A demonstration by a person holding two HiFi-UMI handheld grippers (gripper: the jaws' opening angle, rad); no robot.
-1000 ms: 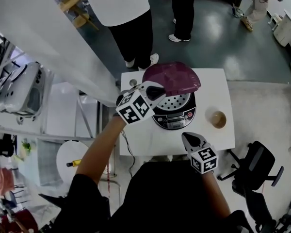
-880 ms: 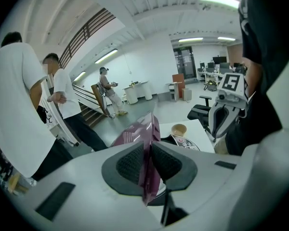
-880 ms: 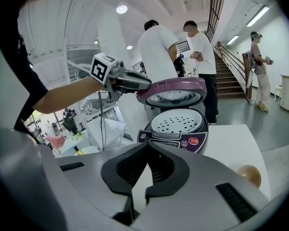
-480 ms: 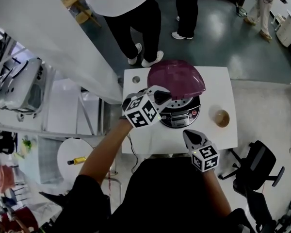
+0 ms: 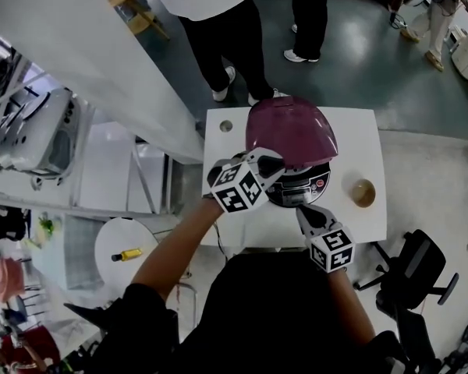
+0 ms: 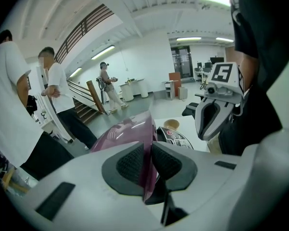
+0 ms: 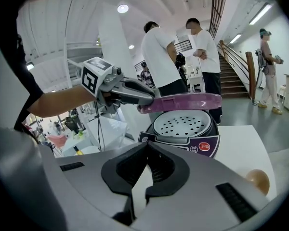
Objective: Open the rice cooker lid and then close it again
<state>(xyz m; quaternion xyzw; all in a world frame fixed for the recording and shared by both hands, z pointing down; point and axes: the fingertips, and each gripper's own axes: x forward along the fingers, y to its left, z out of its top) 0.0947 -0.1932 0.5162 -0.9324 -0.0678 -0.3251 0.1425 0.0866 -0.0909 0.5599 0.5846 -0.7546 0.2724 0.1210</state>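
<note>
Purple plastic, the lid (image 5: 290, 131) of the rice cooker (image 5: 306, 185) stands partly raised over the pot, hinged at the far side, with the perforated inner plate (image 7: 183, 122) showing beneath it. The cooker sits near the middle of the white table (image 5: 359, 142), with a small brown bowl (image 5: 363, 192) well apart to its right. The left gripper (image 5: 274, 160) is clamped on the lid's front edge; in the left gripper view the thin purple rim runs straight between the two ribbed pads, which press on it from both sides. The right gripper (image 5: 306, 215) hangs just in front of the cooker's control panel, jaws together with nothing between them, touching neither the cooker nor the table. Judging by the half-open lid, the step in hand looks like the closing swing. To do it well, the left hand should follow the arc of the hinge rather than push straight down, so the rim does not twist out of the pads. The pinch is narrow and on a smooth edge, so a slow, even descent seems wise. Near the bottom, a firm press over the front latch is likely needed to seat the lid. The right gripper could steady the cooker's body if it starts to slide on the table.
</note>
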